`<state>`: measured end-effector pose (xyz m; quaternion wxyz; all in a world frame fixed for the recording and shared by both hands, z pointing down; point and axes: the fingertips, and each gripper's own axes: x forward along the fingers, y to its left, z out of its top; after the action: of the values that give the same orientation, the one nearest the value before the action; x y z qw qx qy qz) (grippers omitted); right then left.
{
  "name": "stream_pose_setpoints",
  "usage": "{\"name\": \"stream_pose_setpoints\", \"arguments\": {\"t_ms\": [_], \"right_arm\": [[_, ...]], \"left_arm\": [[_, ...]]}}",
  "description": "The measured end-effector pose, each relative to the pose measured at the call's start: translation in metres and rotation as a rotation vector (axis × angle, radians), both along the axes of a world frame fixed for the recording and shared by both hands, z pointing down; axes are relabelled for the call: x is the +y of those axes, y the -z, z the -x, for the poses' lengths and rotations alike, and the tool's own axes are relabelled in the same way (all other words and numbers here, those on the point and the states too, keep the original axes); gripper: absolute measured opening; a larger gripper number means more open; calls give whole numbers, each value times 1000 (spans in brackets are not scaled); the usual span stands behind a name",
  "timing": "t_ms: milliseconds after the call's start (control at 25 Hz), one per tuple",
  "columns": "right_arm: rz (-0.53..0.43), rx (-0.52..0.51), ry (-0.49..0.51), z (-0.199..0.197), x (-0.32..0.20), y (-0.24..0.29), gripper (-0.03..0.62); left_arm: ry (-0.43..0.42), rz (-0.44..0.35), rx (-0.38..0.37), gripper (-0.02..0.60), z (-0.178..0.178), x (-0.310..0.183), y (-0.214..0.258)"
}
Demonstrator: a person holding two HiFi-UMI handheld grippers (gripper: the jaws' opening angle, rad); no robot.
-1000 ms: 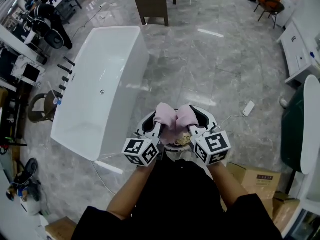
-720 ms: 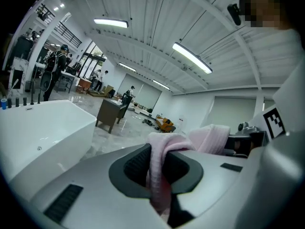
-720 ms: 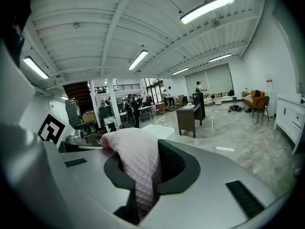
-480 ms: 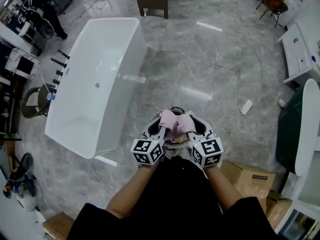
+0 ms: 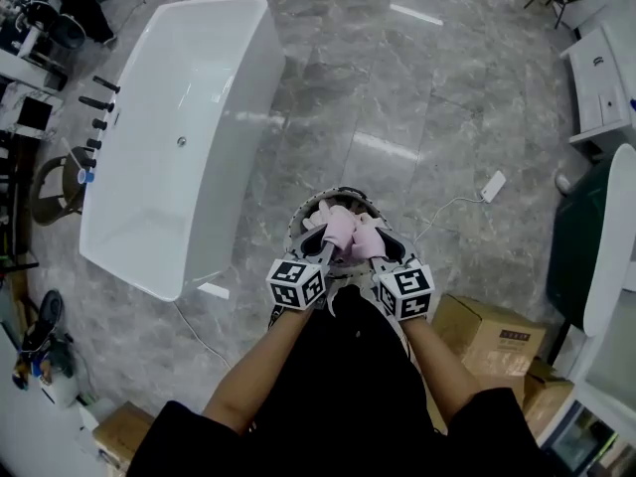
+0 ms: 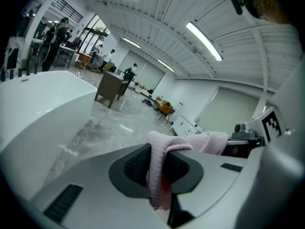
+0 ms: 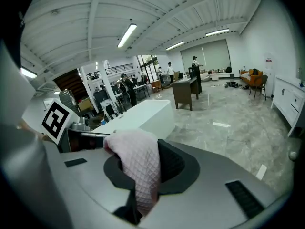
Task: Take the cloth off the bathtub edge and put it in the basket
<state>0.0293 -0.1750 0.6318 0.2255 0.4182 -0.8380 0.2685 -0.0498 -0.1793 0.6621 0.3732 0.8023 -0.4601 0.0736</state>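
Note:
Both grippers pinch one pink quilted cloth [image 5: 349, 232] and hold it bunched between them in front of the person. In the head view my left gripper [image 5: 334, 231] and right gripper [image 5: 367, 237] stand close together, directly over a round patterned basket [image 5: 316, 203] on the floor. In the left gripper view the cloth [image 6: 157, 168] is clamped in the left gripper [image 6: 159, 168], which is shut on it. The right gripper [image 7: 139, 178] is likewise shut on the cloth [image 7: 138, 163] in its own view. The white bathtub [image 5: 179, 137] lies to the left with nothing on its edge.
Grey marble floor all around. Cardboard boxes [image 5: 494, 336] sit at the right near the person, another box [image 5: 121, 437] at bottom left. A white power strip [image 5: 494, 214] with its cable lies to the right. Black tap fittings [image 5: 97, 104] stand by the tub's left side.
Both grippers have sunk lower with the cloth still held between them, and the basket's rim now shows beneath them. The bathtub has shifted up and left in the view.

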Motion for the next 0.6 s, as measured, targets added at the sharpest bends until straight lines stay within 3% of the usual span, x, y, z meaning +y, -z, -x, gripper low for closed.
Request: {"name": "stream_pose_setpoints", "arguments": {"t_ms": [320,600], "right_arm": [[128,45,-33,-8,-5,-88,64],[215,94,-182,-21,-17,-158,64]], "left_arm": [[-129,68,-113,55,-10,-1,-84],[-219,152,-164,55,-18,-10,-150]]}}
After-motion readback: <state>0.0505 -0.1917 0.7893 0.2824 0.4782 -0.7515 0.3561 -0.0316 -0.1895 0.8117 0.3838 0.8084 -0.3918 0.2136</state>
